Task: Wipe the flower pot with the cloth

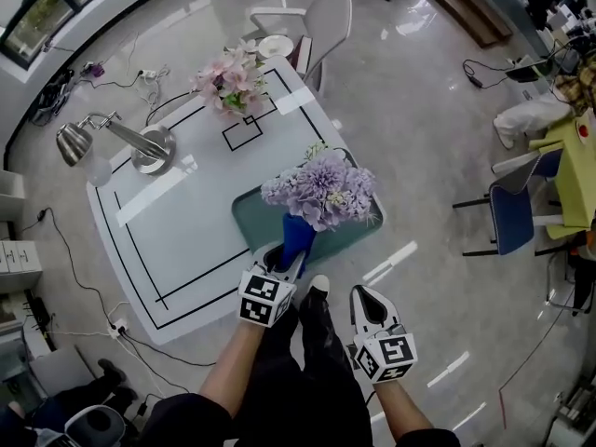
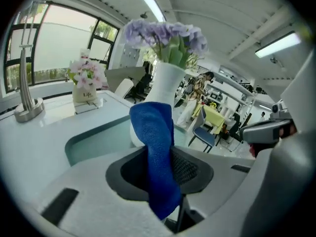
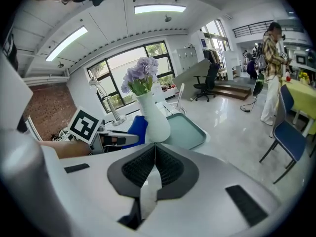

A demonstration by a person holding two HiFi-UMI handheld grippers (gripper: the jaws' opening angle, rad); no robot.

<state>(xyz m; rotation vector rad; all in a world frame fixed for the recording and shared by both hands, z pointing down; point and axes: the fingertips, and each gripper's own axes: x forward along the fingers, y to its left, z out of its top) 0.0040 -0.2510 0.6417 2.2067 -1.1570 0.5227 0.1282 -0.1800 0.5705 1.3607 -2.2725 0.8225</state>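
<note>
The flower pot is a white vase [image 2: 168, 80] holding purple flowers [image 1: 321, 189]. It stands in a teal tray [image 1: 250, 217] at the near edge of the white table. My left gripper [image 1: 284, 257] is shut on a blue cloth [image 1: 298, 236], which rises from the jaws and lies against the vase's lower body [image 2: 157, 147]. In the head view the cloth and blooms hide most of the vase. My right gripper [image 1: 365, 298] hangs off the table's near edge to the right, shut with nothing in it. Its view shows the vase [image 3: 154, 115] and cloth [image 3: 137, 130] ahead.
A silver desk lamp [image 1: 130, 142] stands at the table's left, and a pink flower arrangement [image 1: 228, 80] at its far side. A white chair [image 1: 321, 17] is behind the table and a blue chair [image 1: 512, 212] to the right. Cables lie on the floor at left.
</note>
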